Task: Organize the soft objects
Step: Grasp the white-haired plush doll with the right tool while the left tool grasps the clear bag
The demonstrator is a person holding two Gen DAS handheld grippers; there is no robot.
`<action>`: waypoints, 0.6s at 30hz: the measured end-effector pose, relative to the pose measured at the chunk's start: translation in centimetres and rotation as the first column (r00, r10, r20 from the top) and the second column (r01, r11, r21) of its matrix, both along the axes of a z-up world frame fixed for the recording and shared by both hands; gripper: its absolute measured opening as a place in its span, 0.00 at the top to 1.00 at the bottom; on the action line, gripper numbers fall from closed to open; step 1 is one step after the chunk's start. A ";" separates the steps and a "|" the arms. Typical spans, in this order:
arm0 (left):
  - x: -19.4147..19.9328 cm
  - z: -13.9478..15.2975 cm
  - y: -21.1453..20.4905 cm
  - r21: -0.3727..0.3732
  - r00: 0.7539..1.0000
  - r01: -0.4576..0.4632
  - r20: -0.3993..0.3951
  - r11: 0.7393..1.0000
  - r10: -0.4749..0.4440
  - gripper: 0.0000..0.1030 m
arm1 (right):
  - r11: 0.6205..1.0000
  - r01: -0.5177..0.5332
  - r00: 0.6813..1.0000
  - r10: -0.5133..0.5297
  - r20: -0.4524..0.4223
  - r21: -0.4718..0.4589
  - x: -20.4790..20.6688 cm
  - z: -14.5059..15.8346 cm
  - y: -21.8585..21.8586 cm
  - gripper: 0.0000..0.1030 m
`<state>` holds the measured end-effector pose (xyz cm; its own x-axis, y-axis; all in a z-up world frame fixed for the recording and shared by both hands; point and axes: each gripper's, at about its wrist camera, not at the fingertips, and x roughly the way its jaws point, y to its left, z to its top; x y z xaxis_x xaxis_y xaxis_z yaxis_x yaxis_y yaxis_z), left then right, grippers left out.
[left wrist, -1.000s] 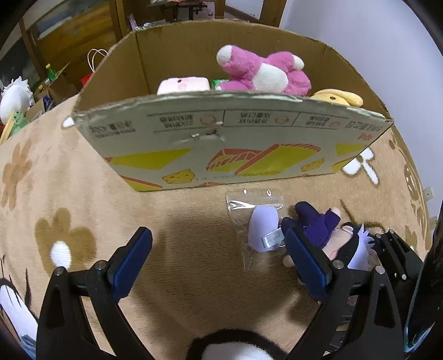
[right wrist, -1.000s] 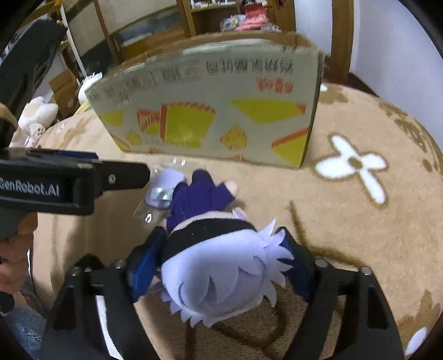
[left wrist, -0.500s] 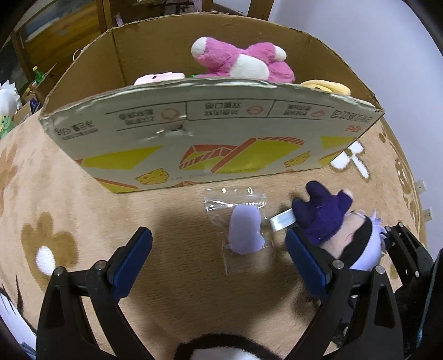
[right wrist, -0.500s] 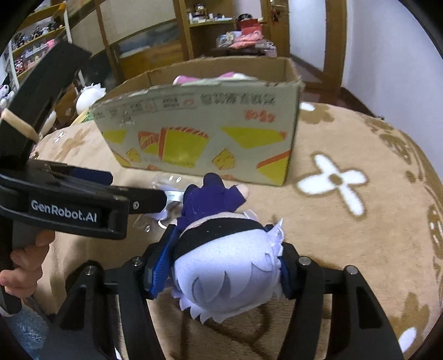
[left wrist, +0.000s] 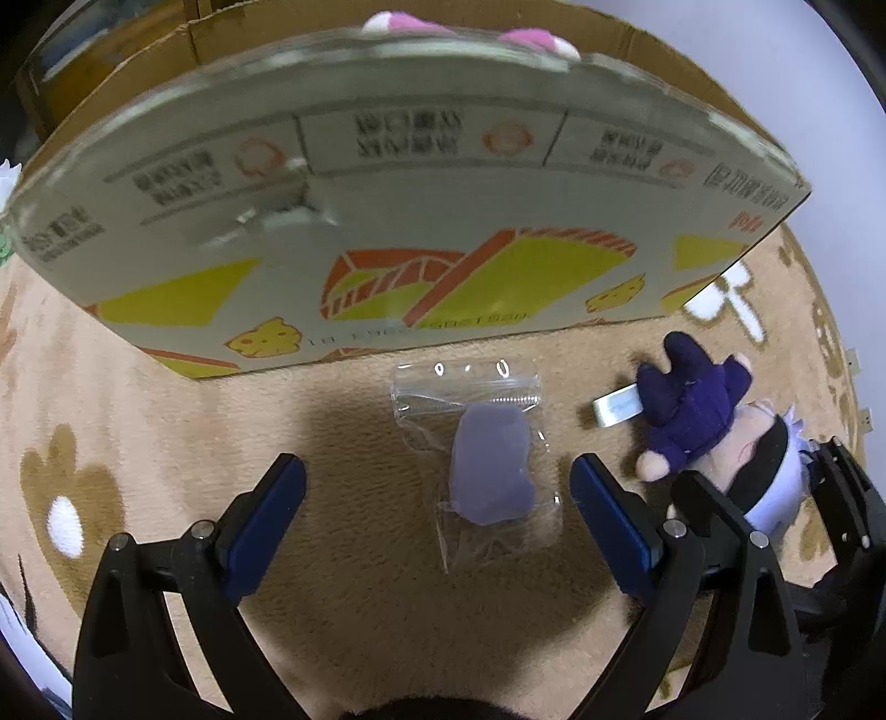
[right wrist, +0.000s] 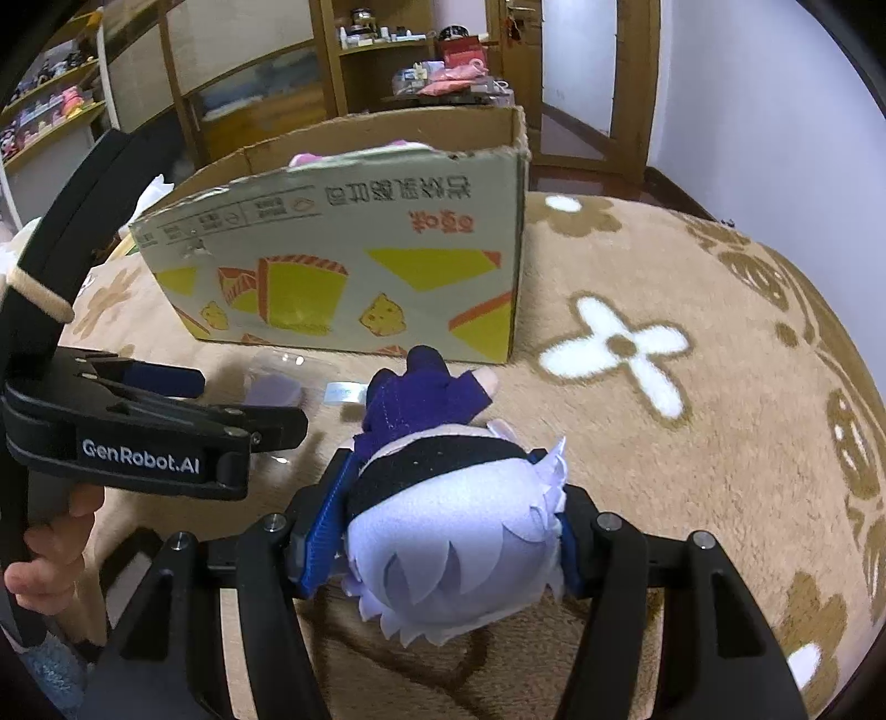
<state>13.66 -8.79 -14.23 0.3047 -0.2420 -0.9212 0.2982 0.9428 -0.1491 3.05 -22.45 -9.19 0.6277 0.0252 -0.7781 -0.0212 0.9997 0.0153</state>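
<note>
Left wrist view. The left gripper (left wrist: 437,498) has its blue-padded fingers (left wrist: 266,526) spread wide and holding nothing. Between them, in front of the cardboard box (left wrist: 387,221), a clear plastic bag (left wrist: 476,443) lies flat on the tan flower-patterned blanket (left wrist: 166,443); a lilac soft piece (left wrist: 490,476) shows through the film, its form indistinct. The near wall of the box is motion-blurred and its printed text unreadable. Only pink and white tips of a pink plush (left wrist: 531,39) rise above that wall; the rest of the box contents is hidden. To the right of the bag, in front of the box's right corner, the doll (left wrist: 698,410) shows its dark purple body, with a white fabric tag (left wrist: 617,407) at its side; its head is partly covered by the right gripper's frame at the picture's edge.

Right wrist view. The right gripper (right wrist: 443,531) has its fingers pinching the doll (right wrist: 443,531) by its pale-haired head, which fills the gap and hides the inner pads. The purple body points toward the cardboard box (right wrist: 343,260). Whether the doll touches the blanket (right wrist: 692,443) cannot be told. Left of the doll, the left gripper (right wrist: 166,382) appears side-on, covering most of the plastic bag (right wrist: 277,382). A hand (right wrist: 50,554) grips its handle, cut off at the frame edge. Over the box wall only a sliver of pink plush (right wrist: 310,158) shows.
</note>
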 end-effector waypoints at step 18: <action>-2.5 0.4 -0.4 0.028 0.997 -0.065 0.038 0.997 0.064 0.55 | 0.999 0.019 1.000 -0.019 0.005 0.051 -0.1 -0.4 -0.8 0.36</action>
<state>11.19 -9.14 -13.84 0.3525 -0.1939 -0.9155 0.2415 0.9640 -0.1112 2.95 -23.28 -9.63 0.6329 0.0526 -0.7725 -0.0025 0.9978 0.0659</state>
